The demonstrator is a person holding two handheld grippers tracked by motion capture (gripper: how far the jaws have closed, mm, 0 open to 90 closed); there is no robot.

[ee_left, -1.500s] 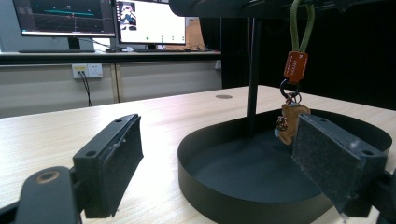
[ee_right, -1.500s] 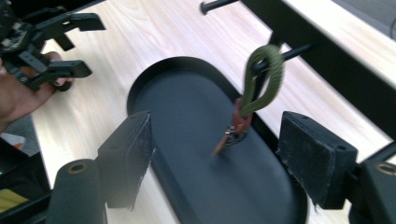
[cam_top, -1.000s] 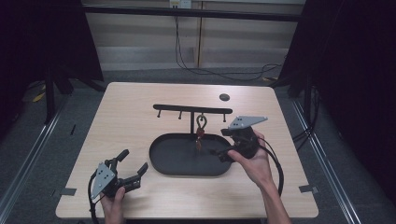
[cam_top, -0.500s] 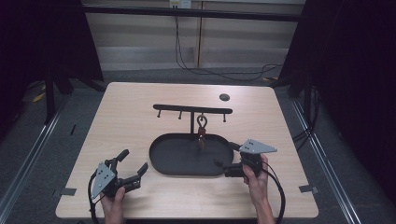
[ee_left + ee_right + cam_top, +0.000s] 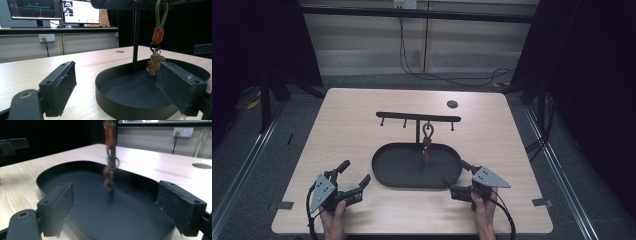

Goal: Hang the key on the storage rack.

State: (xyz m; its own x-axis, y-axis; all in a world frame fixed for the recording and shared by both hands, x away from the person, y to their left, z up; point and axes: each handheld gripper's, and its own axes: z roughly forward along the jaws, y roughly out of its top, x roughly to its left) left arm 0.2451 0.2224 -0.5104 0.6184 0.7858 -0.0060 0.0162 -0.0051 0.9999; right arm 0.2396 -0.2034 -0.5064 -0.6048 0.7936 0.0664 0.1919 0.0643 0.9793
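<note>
A black oval tray [image 5: 387, 172] lies mid-table, and a black T-shaped rack [image 5: 418, 117] with small hooks rises from its far side. A keychain [image 5: 427, 142] hangs from one hook over the tray: green loop, orange tag [image 5: 158, 35] and a small brown bear [image 5: 155, 64]. It looks blurred in the right gripper view [image 5: 110, 172]. My left gripper [image 5: 354, 172] rests open at the front left, its jaws wide apart and facing the tray rim [image 5: 110, 100]. My right gripper [image 5: 457, 179] sits open at the tray's near right end, with the tray floor [image 5: 100, 215] between its jaws and nothing held.
A round hole [image 5: 452, 104] sits in the tabletop at the far right. Bare wood lies left and right of the tray. Monitors [image 5: 35, 10] and wall sockets [image 5: 47, 38] stand beyond the table. Cables [image 5: 447, 77] run along the floor behind.
My right gripper has drawn back from beside the hanging keychain to the near right end of the tray. The keychain stays on its hook. The left gripper has not moved.
</note>
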